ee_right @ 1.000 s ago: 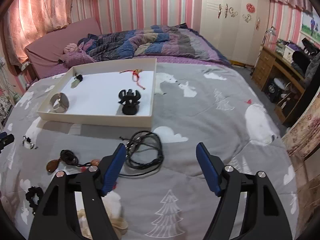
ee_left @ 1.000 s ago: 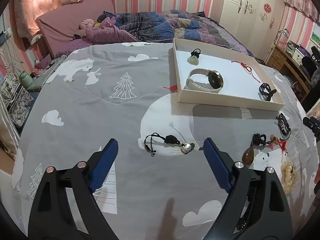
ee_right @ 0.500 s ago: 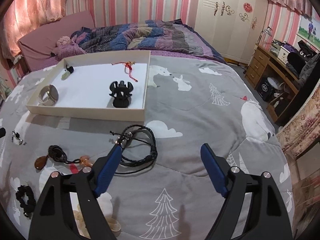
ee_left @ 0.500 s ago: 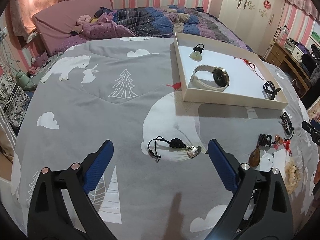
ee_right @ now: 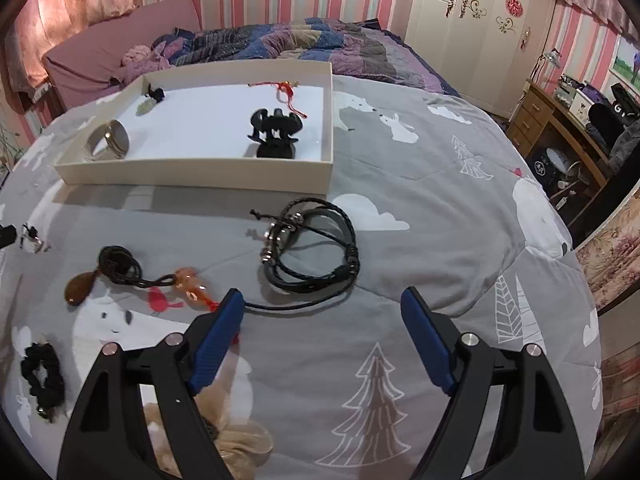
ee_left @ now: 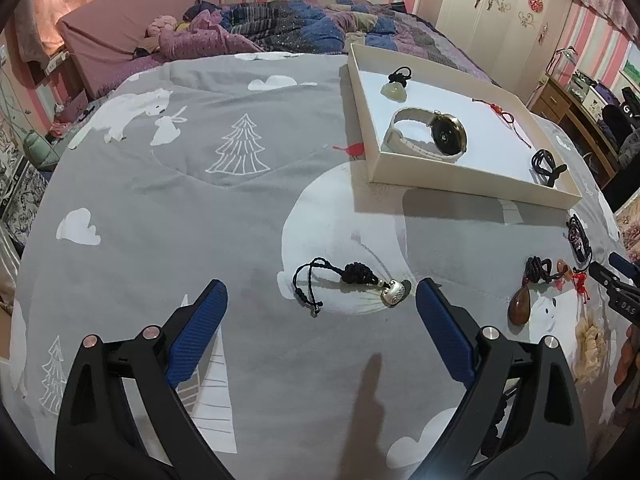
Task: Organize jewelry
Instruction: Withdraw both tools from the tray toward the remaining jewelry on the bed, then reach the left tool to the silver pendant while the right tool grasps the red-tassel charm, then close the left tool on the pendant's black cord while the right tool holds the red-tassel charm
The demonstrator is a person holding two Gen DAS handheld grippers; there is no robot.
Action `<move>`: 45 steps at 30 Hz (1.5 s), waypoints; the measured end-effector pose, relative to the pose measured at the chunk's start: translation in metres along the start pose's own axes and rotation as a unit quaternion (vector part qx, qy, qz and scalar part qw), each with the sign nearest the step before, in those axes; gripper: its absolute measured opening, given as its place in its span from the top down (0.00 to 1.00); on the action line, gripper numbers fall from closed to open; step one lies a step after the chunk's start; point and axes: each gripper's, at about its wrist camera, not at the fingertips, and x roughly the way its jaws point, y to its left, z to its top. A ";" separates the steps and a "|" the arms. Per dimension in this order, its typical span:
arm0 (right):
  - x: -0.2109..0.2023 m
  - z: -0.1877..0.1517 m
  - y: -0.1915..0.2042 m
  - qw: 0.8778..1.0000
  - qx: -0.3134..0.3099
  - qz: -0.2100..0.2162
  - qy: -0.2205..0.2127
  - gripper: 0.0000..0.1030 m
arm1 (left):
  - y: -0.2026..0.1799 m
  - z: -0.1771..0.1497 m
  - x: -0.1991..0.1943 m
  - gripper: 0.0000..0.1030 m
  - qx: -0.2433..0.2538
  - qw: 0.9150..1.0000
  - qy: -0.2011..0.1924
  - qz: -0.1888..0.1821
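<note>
Pink-and-white striped walls, a white wardrobe [ee_right: 480,28] and a rumpled patchwork quilt [ee_right: 280,44] frame the far side of the room; a wooden desk [ee_right: 560,136] stands at the right. Work surface is a soft grey duvet [ee_left: 180,208] printed with white trees, clouds and bears, so items can sink or snag slightly when scooped.

A shallow cream tray [ee_left: 472,184] sits on the duvet and already holds a watch [ee_left: 432,136], a pale pendant [ee_left: 394,88], a red cord [ee_left: 504,114] and a black claw clip [ee_right: 276,132].

Left gripper [ee_left: 320,304]: jaws wide, nothing between the pads. A black cord charm with a silver bead [ee_left: 352,284] lies just ahead of it, between the fingertip lines, long axis running across the jaw gap, bead end nearly at the right-hand finger. Judgement: this is the left hand's target, and the cord lies along the closing direction, so a slight turn or a grip on the knotted middle would be safer.

Right gripper [ee_right: 322,304]: jaws wide, empty. A coiled black leather bracelet with metal clasp [ee_right: 312,248] lies just beyond the fingertips, a loose tail of it reaching the left-hand finger. Farther left lie an amber teardrop pendant [ee_right: 80,286], an orange bead piece [ee_right: 188,282], a black scrunchie [ee_right: 42,376] and a beige scrunchie [ee_right: 236,444].

Both hands are nearer their own item than the tray, which lies beyond.
</note>
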 end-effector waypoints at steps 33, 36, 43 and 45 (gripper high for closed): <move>0.006 -0.007 0.047 0.995 -0.051 0.077 0.022 0.86 | -0.001 0.009 0.024 0.26 0.003 1.000 0.014 0.006; 0.006 -0.007 0.046 0.995 -0.054 0.080 0.021 0.89 | 0.000 0.009 0.019 0.25 0.011 1.000 0.005 0.014; 0.008 -0.006 0.042 0.995 -0.044 0.084 0.021 0.89 | 0.002 0.009 0.029 0.24 0.034 0.998 -0.002 0.044; 0.008 -0.006 0.042 0.995 -0.045 0.083 0.021 0.89 | -0.001 0.009 0.028 0.24 0.045 0.998 -0.010 0.050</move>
